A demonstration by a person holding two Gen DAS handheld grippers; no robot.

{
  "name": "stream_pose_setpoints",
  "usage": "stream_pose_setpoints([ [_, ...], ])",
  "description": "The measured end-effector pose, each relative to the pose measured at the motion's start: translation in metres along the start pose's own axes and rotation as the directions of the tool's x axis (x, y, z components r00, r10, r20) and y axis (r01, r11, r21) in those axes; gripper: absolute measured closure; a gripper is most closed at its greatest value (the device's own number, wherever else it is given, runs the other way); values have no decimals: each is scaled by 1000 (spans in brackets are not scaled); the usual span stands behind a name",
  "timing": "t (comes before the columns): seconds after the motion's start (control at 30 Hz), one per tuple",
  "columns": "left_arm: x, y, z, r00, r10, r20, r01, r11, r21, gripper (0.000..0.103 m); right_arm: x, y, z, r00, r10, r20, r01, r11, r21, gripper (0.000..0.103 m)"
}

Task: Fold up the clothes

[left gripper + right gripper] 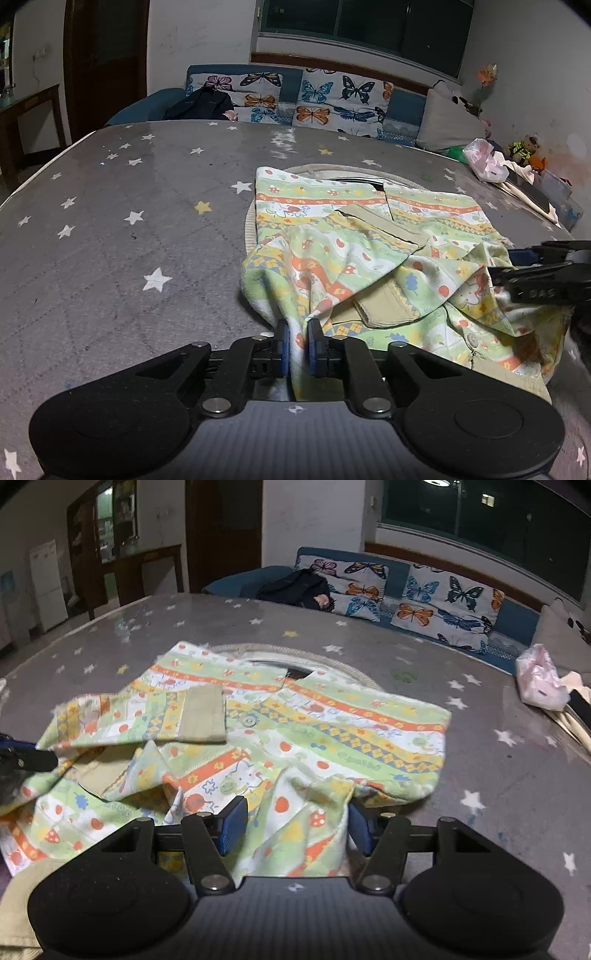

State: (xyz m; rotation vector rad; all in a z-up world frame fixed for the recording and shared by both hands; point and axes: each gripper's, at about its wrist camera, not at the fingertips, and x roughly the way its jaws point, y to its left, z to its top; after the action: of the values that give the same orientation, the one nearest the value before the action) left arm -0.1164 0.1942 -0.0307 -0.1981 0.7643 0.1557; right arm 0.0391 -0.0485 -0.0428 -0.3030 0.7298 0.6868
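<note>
A patterned shirt (369, 251) lies rumpled on the star-print worktop (110, 221). The left gripper (298, 345) pinches a fold of its hem. The right gripper (295, 823) stands half open around another bunch of hem, and whether its pads press the cloth I cannot tell.

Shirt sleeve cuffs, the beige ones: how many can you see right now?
2. One cuff lies across the middle of the shirt; the other lies nearer the left gripper, partly under a fold.

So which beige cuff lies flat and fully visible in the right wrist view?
The upper beige cuff, lying flat beside the button; the lower beige cuff is half buried under patterned folds.
</note>
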Motion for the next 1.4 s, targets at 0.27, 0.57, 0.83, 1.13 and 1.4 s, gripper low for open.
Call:
stream_pose_setpoints([
  [0.27,-13,-4,8,999,36,32,-37,999,35,61,-40,11,15,993,89,78,-86,995,-42,56],
  [0.57,-19,-17,16,998,26,51,-31,995,96,57,-14,55,12,989,147,11,-144,978,-151,72],
  [0.83,0,-57,45,995,-75,58,63,979,193,58,-11,60,5,988,155,5,-153,978,-139,96],
  [1.13,54,-96,65,989,-142,-50,150,951,270,66,-9,59,-2,986,168,-4,-167,979,-120,96],
  [1.4,88,-107,70,989,-115,-97,139,948,287,71,-7,55,-5,984,176,-9,-176,979,-106,94],
])
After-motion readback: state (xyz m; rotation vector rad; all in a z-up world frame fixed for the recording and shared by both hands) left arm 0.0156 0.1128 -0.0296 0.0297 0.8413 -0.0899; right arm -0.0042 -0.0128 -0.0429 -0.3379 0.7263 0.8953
